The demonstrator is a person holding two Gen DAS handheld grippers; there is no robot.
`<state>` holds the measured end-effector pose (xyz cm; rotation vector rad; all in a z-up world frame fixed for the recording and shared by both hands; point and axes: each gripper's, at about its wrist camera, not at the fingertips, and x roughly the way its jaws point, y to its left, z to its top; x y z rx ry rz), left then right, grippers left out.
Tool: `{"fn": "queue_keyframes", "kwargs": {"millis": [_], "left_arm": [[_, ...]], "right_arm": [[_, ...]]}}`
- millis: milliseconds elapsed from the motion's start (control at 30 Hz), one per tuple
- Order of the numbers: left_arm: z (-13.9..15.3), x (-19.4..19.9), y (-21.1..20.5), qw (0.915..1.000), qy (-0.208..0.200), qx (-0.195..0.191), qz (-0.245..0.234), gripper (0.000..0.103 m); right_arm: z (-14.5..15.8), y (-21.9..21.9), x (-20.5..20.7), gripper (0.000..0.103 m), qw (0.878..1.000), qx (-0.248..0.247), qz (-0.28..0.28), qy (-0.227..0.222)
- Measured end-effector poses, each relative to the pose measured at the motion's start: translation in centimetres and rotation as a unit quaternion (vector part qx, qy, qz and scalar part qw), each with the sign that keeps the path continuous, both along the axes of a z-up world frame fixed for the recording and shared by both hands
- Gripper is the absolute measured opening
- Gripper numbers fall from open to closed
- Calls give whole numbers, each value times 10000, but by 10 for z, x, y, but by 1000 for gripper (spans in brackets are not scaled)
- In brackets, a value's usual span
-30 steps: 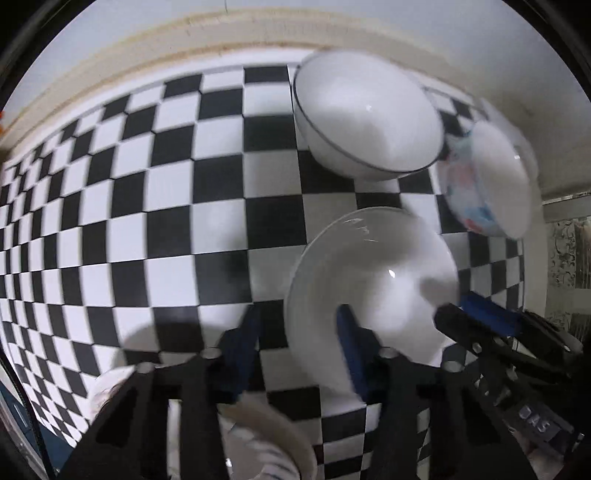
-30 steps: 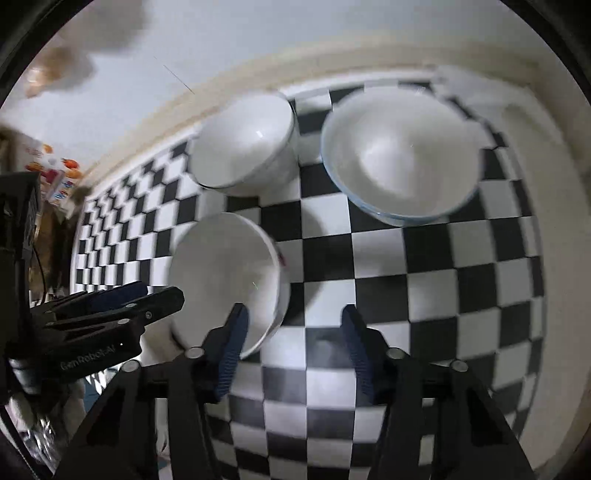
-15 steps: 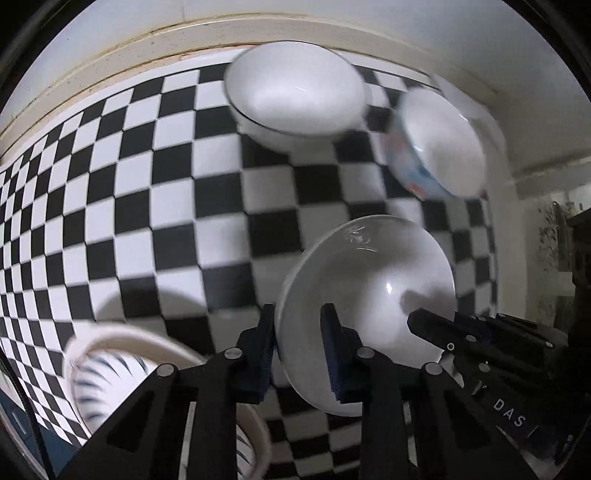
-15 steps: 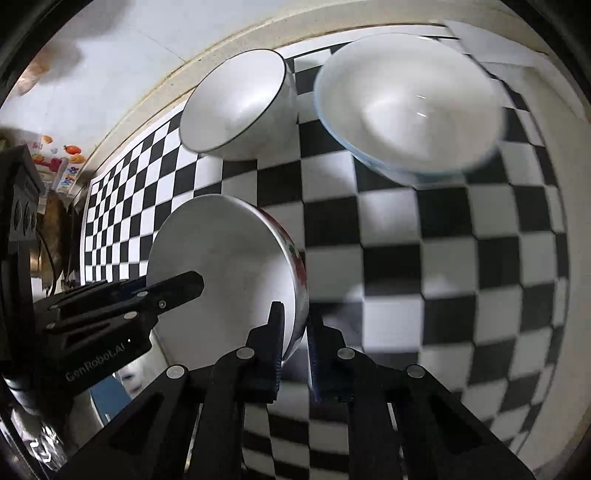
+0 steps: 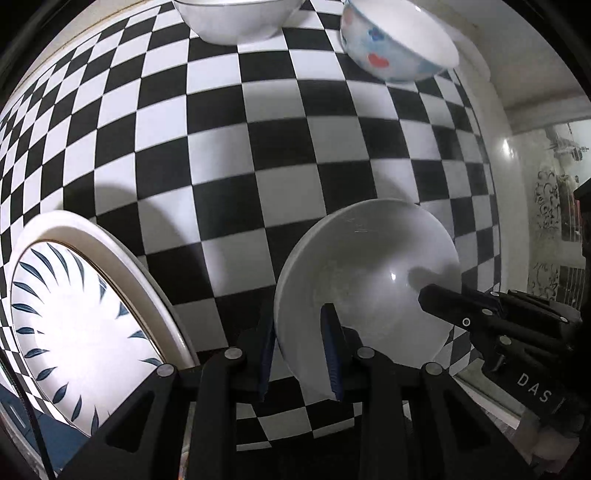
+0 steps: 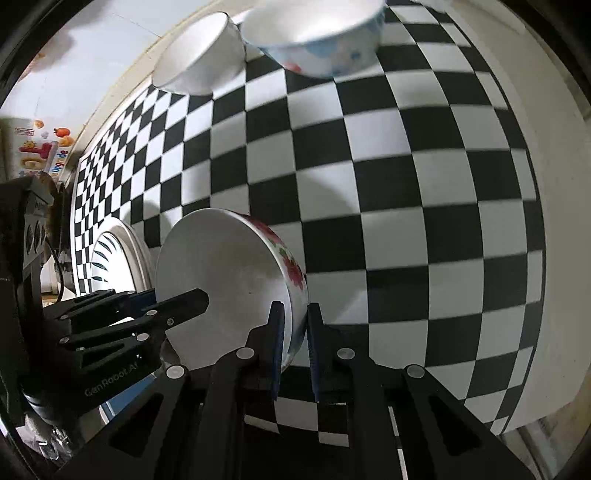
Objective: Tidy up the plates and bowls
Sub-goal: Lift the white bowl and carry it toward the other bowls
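Note:
A white bowl with red flowers on its outside (image 5: 365,280) (image 6: 229,273) is held above the checkered table by both grippers. My left gripper (image 5: 297,328) is shut on its near rim. My right gripper (image 6: 293,321) is shut on the opposite rim, and it shows in the left wrist view (image 5: 498,325). The left gripper shows in the right wrist view (image 6: 122,321). A plain white bowl (image 5: 236,18) (image 6: 199,55) and a bowl with blue and red spots (image 5: 399,44) (image 6: 317,37) stand at the far side of the table.
A white plate with a blue leaf pattern (image 5: 74,321) (image 6: 114,258) lies at the near left. The black-and-white checkered table (image 5: 258,147) (image 6: 406,184) ends at a white edge on the right and a wall behind the bowls.
Both grippers closed on the flowered bowl's rim and pulled it up and back. The far bowls slid toward the top of both views and the leaf-pattern plate came into view.

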<state>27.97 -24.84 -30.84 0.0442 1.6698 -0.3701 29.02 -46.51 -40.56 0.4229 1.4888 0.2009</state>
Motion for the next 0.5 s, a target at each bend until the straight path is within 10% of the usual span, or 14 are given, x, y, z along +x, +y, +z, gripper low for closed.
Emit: {"fn": "queue_keyframes", "kwargs": {"millis": [333,500], "left_arm": [[-4,2,-14,10000,48,58,11,23],[52,23,15,9978,-286,-303,521,23]], "right_arm": [[-7,0,0,14,9997,76,114,186],[25,-24,14,14,9996,271,-11,89]]}}
